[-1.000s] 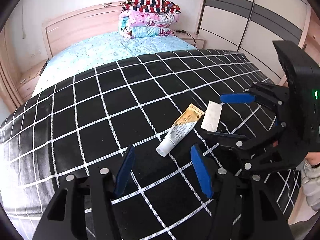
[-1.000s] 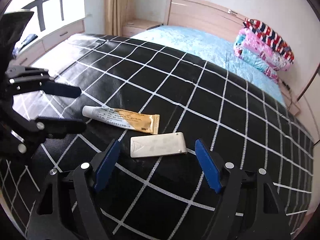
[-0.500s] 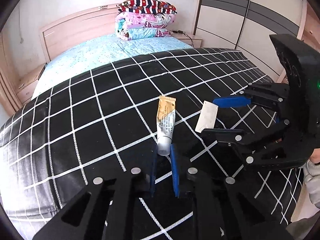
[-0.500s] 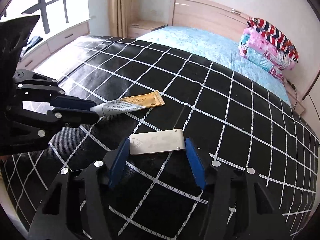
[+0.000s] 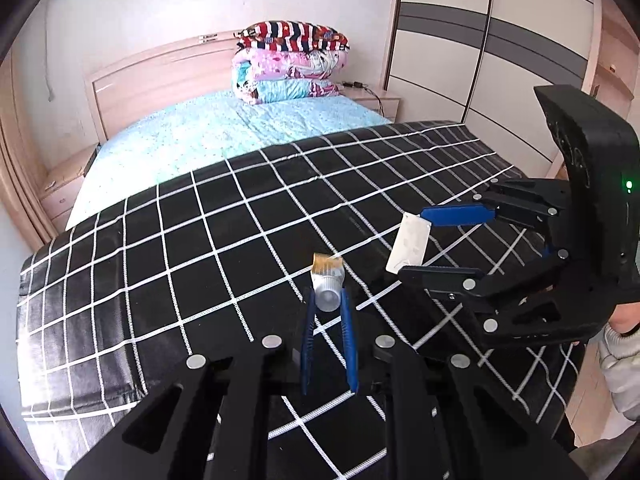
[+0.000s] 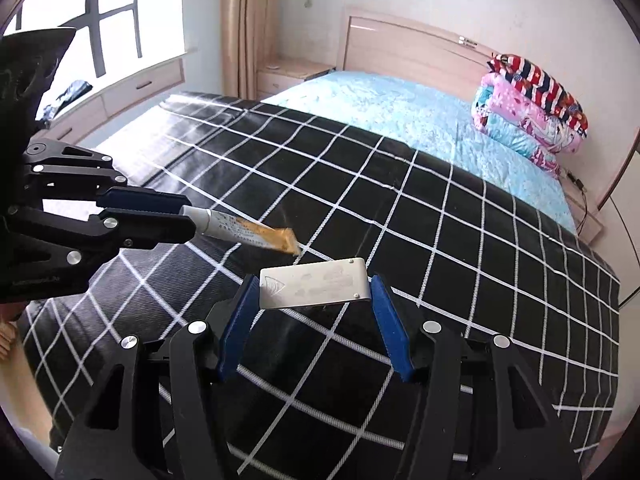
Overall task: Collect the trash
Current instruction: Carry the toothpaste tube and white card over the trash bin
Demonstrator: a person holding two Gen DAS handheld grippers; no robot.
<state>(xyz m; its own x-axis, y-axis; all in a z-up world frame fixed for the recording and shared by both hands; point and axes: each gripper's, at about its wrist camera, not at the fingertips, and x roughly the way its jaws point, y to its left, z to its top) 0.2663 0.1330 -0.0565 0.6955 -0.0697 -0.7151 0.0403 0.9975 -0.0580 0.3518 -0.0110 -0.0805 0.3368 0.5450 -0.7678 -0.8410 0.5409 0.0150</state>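
While the tube (image 5: 328,285) is gripped by its cap end in the left gripper (image 5: 328,312) and the flat packet (image 6: 313,283) is clamped edgewise in the right gripper (image 6: 314,308), both lifted above the bed (image 5: 168,264), the packet, at 2 o'clock of the tube, could be lost if buckled.

Bed in front of me, half under a black checked cover.

I see the bed (image 5: 168,152) with a light blue sheet (image 5: 224,128) toward the headboard and a black blanket (image 5: 168,264) with white grid lines over the near part. A stack of folded quilts (image 5: 288,64) sits on the blue sheet against the headboard.
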